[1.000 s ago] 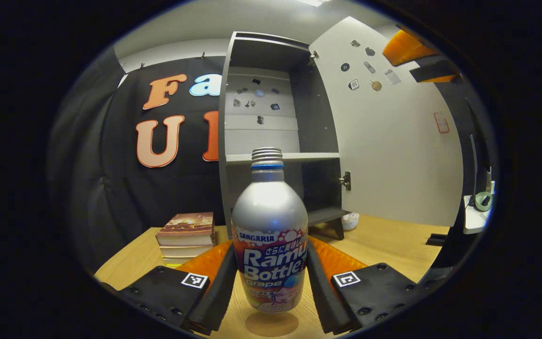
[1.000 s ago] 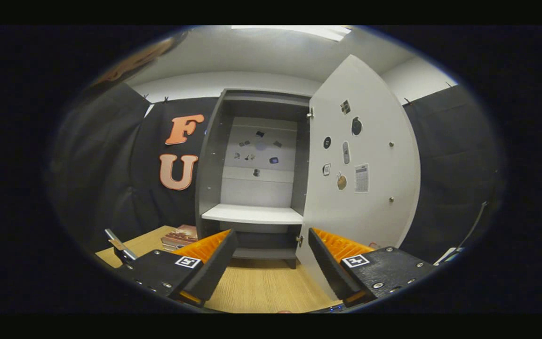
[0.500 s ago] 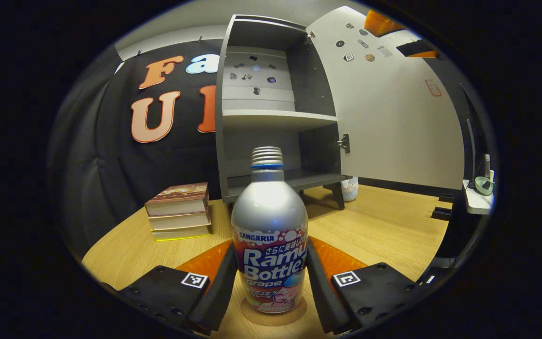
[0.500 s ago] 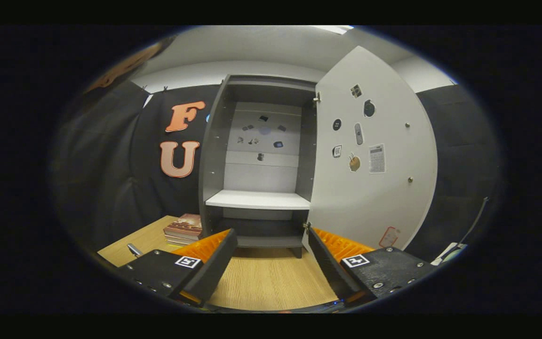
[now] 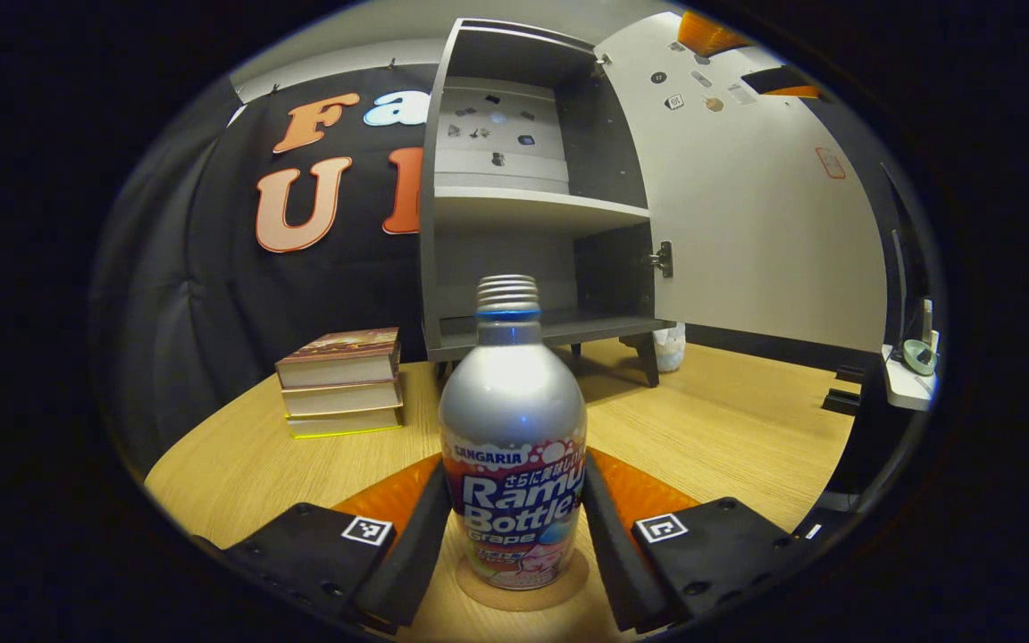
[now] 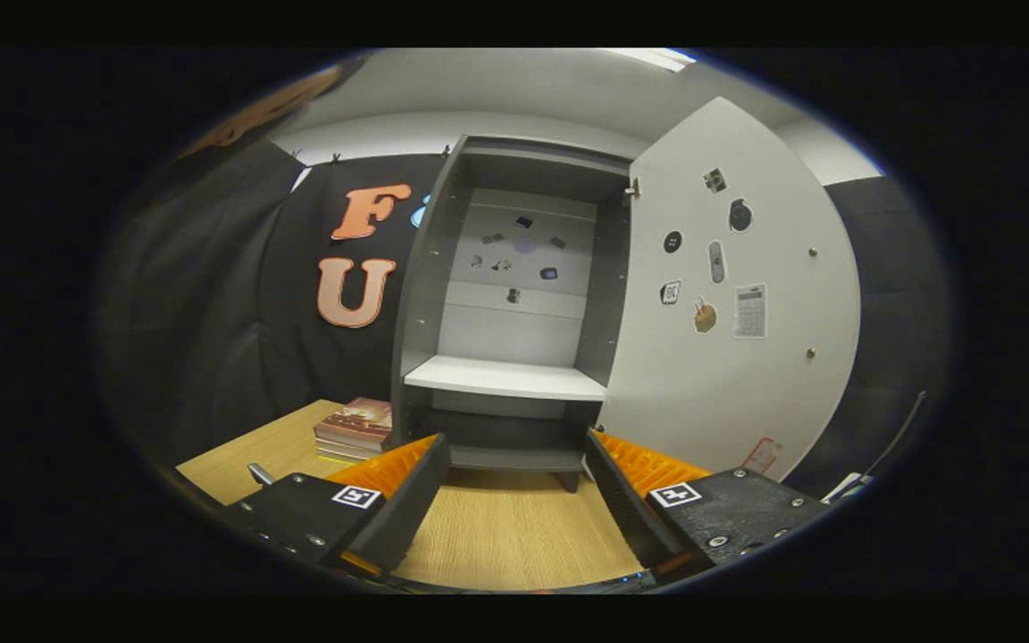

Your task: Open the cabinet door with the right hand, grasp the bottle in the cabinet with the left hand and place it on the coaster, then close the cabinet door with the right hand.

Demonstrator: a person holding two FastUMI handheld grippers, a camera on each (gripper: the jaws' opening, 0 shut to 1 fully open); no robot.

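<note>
A silver bottle (image 5: 513, 420) with a coloured label and no cap stands upright on a round cork coaster (image 5: 568, 582) on the wooden table. My left gripper (image 5: 514, 469) is shut on the bottle, one finger pressing each side of the label. Behind it the grey cabinet (image 5: 523, 204) stands open, its white door (image 5: 747, 223) swung out to the right. In the right gripper view, my right gripper (image 6: 516, 442) is open with nothing between its fingers, held in front of the cabinet (image 6: 506, 379) and left of the door (image 6: 738, 375).
A stack of three books (image 5: 340, 384) lies on the table left of the cabinet, also seen as books (image 6: 358, 429). A small white object (image 5: 668, 346) sits by the cabinet's foot. A side shelf (image 5: 903, 393) stands at the far right.
The left gripper has lowered the bottle from above the table until its base rests on the coaster. The right gripper stayed open and shifted slightly left, away from the door.
</note>
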